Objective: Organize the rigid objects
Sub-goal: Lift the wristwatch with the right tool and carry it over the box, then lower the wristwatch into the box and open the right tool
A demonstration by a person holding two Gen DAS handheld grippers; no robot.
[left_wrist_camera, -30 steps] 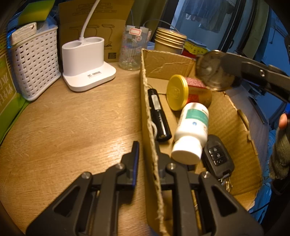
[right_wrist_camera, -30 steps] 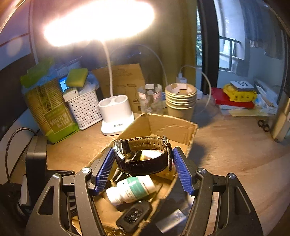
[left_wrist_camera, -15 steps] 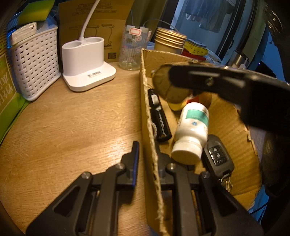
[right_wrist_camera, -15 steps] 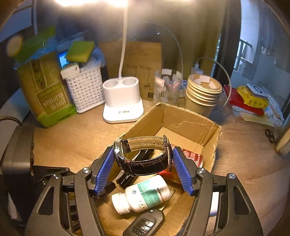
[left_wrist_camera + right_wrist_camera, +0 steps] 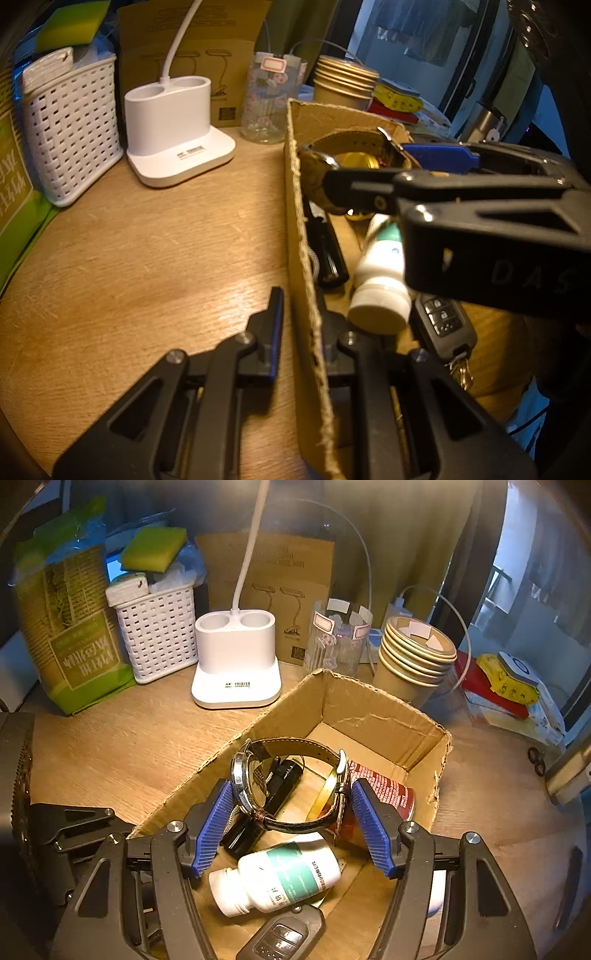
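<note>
A brown-strapped wristwatch (image 5: 291,743) hangs over the open cardboard box (image 5: 369,716), with my right gripper (image 5: 291,808) shut on it, one blue pad on each side. In the left wrist view the same watch (image 5: 354,139) and right gripper (image 5: 369,168) hover just inside the box's left wall (image 5: 295,206). My left gripper (image 5: 301,317) is shut on that wall, one finger outside and one inside. In the box lie a white pill bottle (image 5: 280,875), a car key fob (image 5: 280,938), a black stick-shaped device (image 5: 273,797) and a red can (image 5: 384,790).
On the wooden table behind the box stand a white lamp base (image 5: 236,657), a white basket (image 5: 159,635), a clear glass (image 5: 340,638) and stacked paper cups (image 5: 417,657). A green pack (image 5: 74,635) stands at far left, and red and yellow items (image 5: 498,679) lie at right.
My right gripper has carried the watch down and inward over the box, closer to its contents. The left gripper has stayed clamped on the box wall.
</note>
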